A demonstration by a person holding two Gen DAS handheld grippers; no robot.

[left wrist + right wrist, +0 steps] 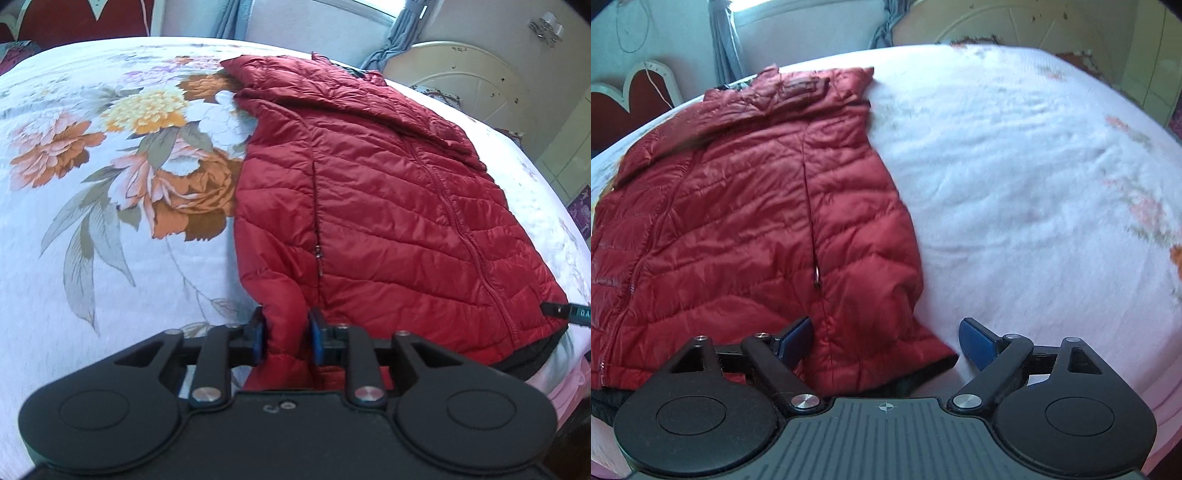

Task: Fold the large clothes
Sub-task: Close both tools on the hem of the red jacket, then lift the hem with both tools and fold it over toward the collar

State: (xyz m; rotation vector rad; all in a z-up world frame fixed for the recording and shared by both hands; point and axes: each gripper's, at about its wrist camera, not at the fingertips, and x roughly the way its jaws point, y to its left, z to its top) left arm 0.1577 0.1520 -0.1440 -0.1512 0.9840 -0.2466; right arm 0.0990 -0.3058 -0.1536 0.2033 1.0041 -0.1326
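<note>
A red quilted puffer jacket lies flat on the bed, zipped, collar at the far end. My left gripper is shut on the jacket's near left hem corner, red fabric bunched between its blue pads. In the right wrist view the jacket fills the left half. My right gripper is open, its jaws wide apart around the jacket's near right hem corner, without pinching it. The right gripper's tip shows at the right edge of the left wrist view.
The bed has a white cover with a large flower print on the left. White bedspread stretches right of the jacket. A cream headboard, curtains and a wall stand behind the bed.
</note>
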